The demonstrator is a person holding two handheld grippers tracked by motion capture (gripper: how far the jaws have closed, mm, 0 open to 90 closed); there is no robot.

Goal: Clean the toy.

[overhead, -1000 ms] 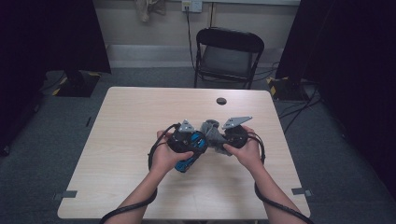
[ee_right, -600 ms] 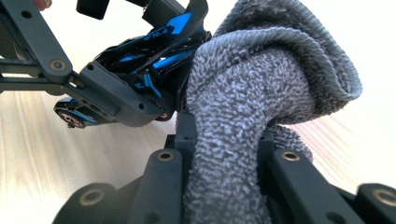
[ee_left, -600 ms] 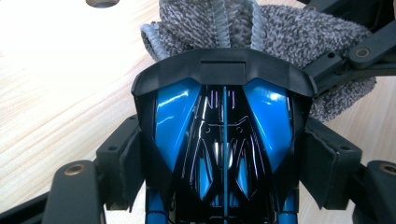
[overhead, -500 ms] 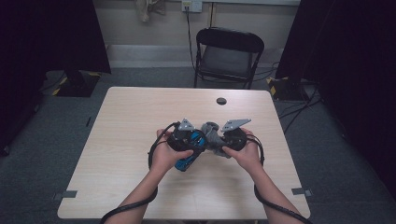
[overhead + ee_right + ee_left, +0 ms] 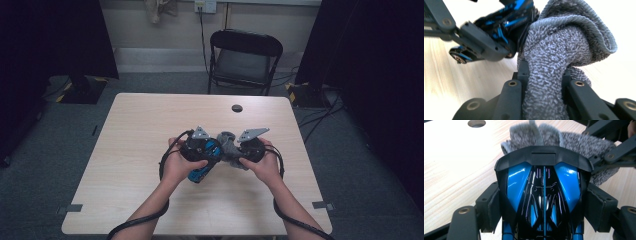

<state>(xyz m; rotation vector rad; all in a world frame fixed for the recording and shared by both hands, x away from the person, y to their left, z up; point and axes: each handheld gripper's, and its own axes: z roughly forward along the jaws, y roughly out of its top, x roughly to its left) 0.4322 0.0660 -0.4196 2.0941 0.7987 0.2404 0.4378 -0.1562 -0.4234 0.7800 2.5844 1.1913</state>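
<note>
Two hand-held grippers meet over the middle of the worktop, tips turned toward each other.

Left hand-held gripper: jaws stand wide but are full, the pads pressed on both flanks of a glossy blue-and-black toy car. The car's blunt black end points away from the camera, toward the cloth. Held by the flanks, probably so that end stays exposed and the body cannot twist under rubbing.

Right hand-held gripper: jaws nearly closed, pinching a bunched grey towel. Gripped low, so a loose fold billows ahead of the jaws as a soft pad.

Contact: in the left gripper view the towel lies right against the car's far end; in the right gripper view the car sits just beside the fold, touching it. Looks like a wiping job, one tool steadying and the other rubbing.

High view: car and towel sit between the two hands, near the person's edge; whether they rest on the worktop or hang just above it I cannot tell. Small dark round hole farther back, well apart. Folding chair beyond the far edge.
</note>
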